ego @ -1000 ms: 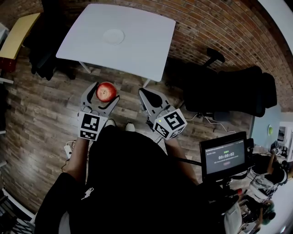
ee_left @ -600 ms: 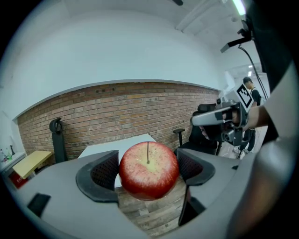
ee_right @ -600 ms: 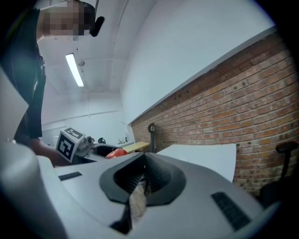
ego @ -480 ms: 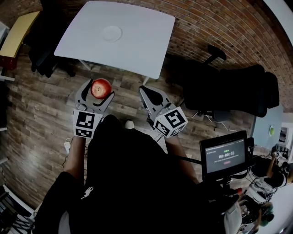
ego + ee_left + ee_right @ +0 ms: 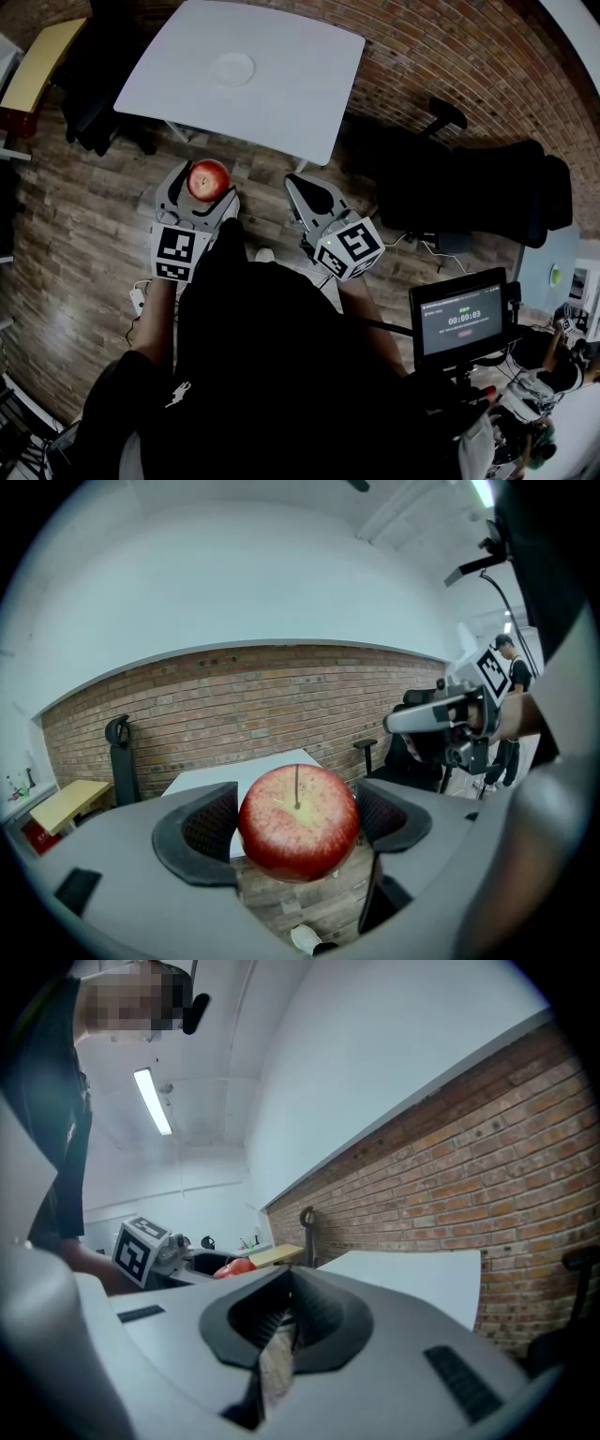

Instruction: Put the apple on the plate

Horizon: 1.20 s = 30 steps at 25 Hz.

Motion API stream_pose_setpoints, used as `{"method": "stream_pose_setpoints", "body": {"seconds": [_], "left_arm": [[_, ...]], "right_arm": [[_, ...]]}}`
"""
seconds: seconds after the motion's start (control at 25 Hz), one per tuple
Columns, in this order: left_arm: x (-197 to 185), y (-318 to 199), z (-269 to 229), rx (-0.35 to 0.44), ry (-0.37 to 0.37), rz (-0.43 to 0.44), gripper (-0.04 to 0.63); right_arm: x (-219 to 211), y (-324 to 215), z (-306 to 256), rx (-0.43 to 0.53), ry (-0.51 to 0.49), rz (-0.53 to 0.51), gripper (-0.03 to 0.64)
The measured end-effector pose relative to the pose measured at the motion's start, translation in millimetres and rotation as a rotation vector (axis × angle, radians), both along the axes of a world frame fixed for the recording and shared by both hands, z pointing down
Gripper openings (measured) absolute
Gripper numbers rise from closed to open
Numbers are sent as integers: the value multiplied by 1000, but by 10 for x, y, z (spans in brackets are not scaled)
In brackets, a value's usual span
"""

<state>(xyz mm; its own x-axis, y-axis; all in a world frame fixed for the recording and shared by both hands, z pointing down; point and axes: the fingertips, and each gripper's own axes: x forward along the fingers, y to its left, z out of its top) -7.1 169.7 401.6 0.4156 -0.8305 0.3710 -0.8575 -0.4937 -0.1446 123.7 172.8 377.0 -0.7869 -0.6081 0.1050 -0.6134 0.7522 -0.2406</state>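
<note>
A red apple (image 5: 209, 179) sits between the jaws of my left gripper (image 5: 202, 187), which is shut on it; in the left gripper view the apple (image 5: 298, 821) fills the gap, stem toward the camera. It hangs over the wooden floor, short of the white table (image 5: 281, 94). A white plate (image 5: 232, 68) lies on that table, toward its far side. My right gripper (image 5: 312, 200) is beside the left one, shut and holding nothing; its pads (image 5: 302, 1319) meet in the right gripper view.
A black office chair (image 5: 469, 187) stands right of the table. A wooden bench (image 5: 37, 70) is at far left. A monitor on a stand (image 5: 459, 323) sits low right. Brick wall runs behind the table.
My left gripper with the apple moved slightly left and toward the table over the second. The right gripper barely shifted.
</note>
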Motion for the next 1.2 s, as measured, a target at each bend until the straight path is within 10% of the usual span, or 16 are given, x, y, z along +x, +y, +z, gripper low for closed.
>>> {"method": "stream_pose_setpoints", "body": {"seconds": [1.2], "left_arm": [[-410,-1719,102,-47,35,194,397]], "right_arm": [[-646,-1543,-47,-28,64,104,3]]}}
